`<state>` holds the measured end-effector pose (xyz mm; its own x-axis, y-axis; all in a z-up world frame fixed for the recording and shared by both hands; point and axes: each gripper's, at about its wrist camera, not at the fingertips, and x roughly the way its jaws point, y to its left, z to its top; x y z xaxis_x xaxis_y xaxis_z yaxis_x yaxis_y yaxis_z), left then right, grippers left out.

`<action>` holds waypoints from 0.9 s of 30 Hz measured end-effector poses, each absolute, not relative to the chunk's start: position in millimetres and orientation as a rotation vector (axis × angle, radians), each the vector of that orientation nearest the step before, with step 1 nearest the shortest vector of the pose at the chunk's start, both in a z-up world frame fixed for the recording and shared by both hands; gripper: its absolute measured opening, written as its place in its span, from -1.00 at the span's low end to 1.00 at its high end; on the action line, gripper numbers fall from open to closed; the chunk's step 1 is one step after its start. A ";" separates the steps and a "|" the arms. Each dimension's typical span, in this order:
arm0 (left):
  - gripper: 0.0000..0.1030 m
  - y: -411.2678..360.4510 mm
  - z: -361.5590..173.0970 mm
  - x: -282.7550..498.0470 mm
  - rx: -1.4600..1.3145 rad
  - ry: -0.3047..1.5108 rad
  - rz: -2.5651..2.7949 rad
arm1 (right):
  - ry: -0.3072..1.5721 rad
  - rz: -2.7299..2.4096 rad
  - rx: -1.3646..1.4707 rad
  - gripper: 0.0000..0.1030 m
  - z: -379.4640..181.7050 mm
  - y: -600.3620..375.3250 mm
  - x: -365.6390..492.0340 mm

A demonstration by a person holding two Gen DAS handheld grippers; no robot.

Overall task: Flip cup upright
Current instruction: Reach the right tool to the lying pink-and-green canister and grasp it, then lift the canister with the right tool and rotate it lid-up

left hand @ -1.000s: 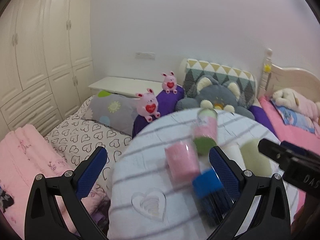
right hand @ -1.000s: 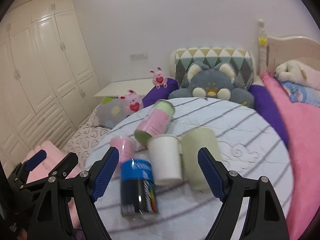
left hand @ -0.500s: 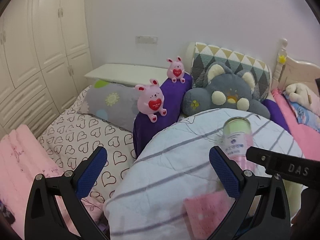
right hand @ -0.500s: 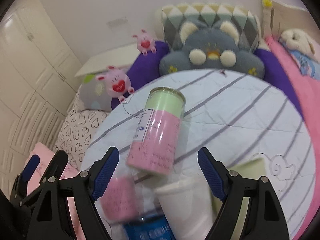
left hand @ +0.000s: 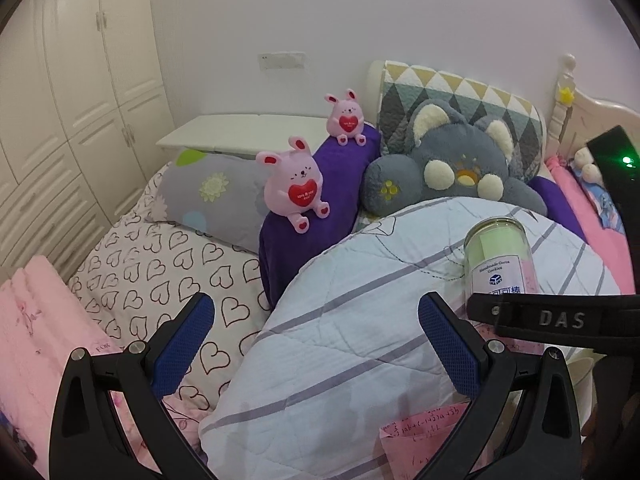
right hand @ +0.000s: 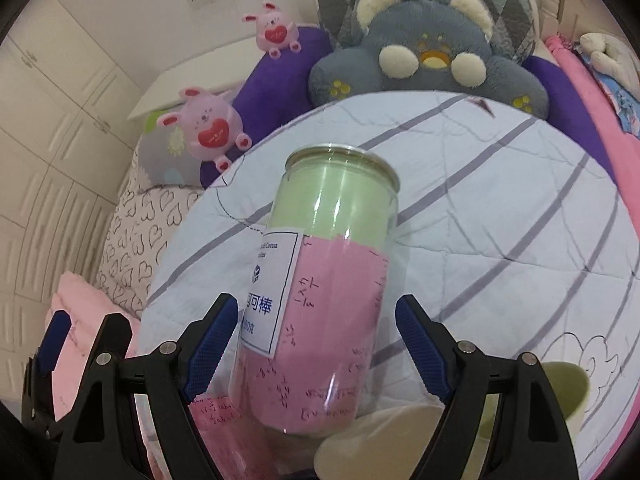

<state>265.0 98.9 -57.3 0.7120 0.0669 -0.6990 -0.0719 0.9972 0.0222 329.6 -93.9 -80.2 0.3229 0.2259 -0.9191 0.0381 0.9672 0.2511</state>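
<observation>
A clear can-shaped cup (right hand: 324, 280), lined with green and pink paper and bearing a white label, lies tilted on its side on the round striped quilt-covered table (right hand: 500, 208). My right gripper (right hand: 318, 344) is open, its blue pads on either side of the cup's lower half, not touching it. In the left wrist view the same cup (left hand: 500, 256) lies at the right, partly behind the right gripper's black finger. My left gripper (left hand: 316, 340) is open and empty over the table's left edge. A pink paper-wrapped cup (left hand: 424, 440) shows at the bottom.
A white cup (right hand: 380, 436) and a pale green cup (right hand: 568, 392) lie just below and right of the can. Behind the table is a bed with a grey plush cushion (right hand: 424, 52), pink bunny toys (left hand: 296, 188), a purple bolster and a heart-print sheet. White wardrobes stand at left.
My right gripper has moved forward and down so the green-and-pink cup now sits between its open fingers. My left gripper has swung left, away from the cluster of cups.
</observation>
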 end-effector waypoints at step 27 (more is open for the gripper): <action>1.00 100.7 -20.8 199.6 -0.055 0.692 0.106 | 1.118 0.245 0.242 0.39 -34.0 -102.0 296.7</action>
